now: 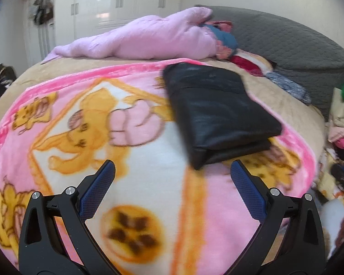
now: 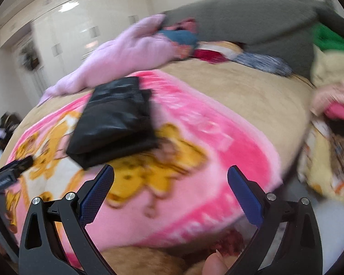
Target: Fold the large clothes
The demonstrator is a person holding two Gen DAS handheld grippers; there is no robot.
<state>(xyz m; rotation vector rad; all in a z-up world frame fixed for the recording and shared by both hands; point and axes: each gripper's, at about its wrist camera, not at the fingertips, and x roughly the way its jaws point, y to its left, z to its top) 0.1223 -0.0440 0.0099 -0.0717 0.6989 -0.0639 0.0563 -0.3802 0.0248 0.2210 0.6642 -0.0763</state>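
Observation:
A black garment lies folded into a flat rectangle on a pink cartoon blanket spread over the bed. My left gripper is open and empty, just short of the garment's near corner. In the right wrist view the same folded garment lies ahead and to the left on the blanket. My right gripper is open and empty, short of it. The left gripper's black body shows at the left edge of that view.
A lilac fleece garment lies bunched at the far side of the bed, with blue and red clothes beside it. A grey quilted headboard stands behind. A heap of mixed clothes lies at the right. White wardrobes line the far wall.

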